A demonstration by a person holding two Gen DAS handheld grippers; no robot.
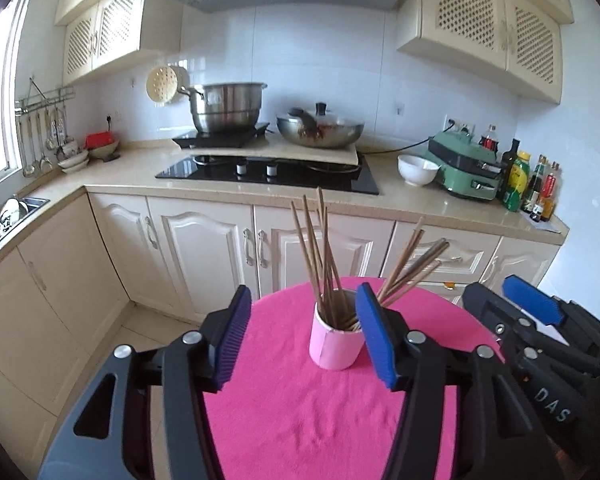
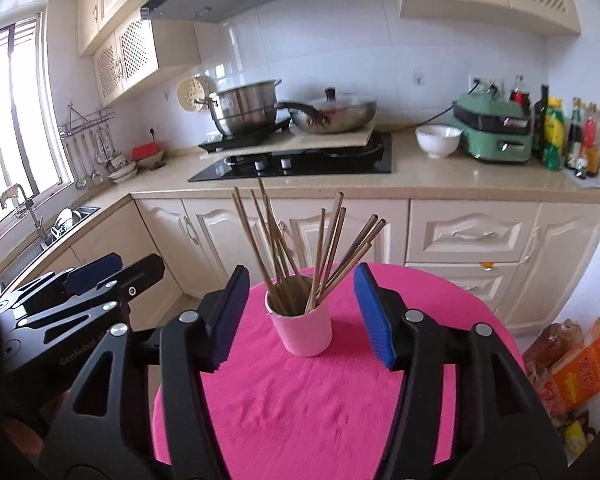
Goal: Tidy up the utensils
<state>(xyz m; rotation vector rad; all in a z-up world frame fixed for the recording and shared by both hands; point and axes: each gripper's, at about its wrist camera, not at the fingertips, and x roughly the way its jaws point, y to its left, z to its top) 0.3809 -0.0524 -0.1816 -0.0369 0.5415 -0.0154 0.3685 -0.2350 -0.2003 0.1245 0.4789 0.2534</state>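
A pink cup (image 1: 334,344) (image 2: 304,332) stands on a round table under a pink cloth (image 1: 300,420) (image 2: 300,400). Several wooden chopsticks (image 1: 320,248) (image 2: 284,240) stand fanned out in it. My left gripper (image 1: 303,294) is open, and the cup shows just beyond its blue pads without touching them. My right gripper (image 2: 301,276) is open too, with the cup ahead of it and nothing between the pads. Each gripper shows in the other's view: the right gripper (image 1: 494,292) beside the table on the right, the left gripper (image 2: 132,268) on the left.
Behind the table runs a kitchen counter (image 1: 440,204) with a black hob (image 1: 268,172), a steel pot (image 1: 226,108), a wok (image 1: 320,130), a white bowl (image 1: 418,168), a green appliance (image 1: 464,168) and bottles (image 1: 536,184). A sink (image 2: 60,220) lies left. Bags (image 2: 580,368) sit on the floor right.
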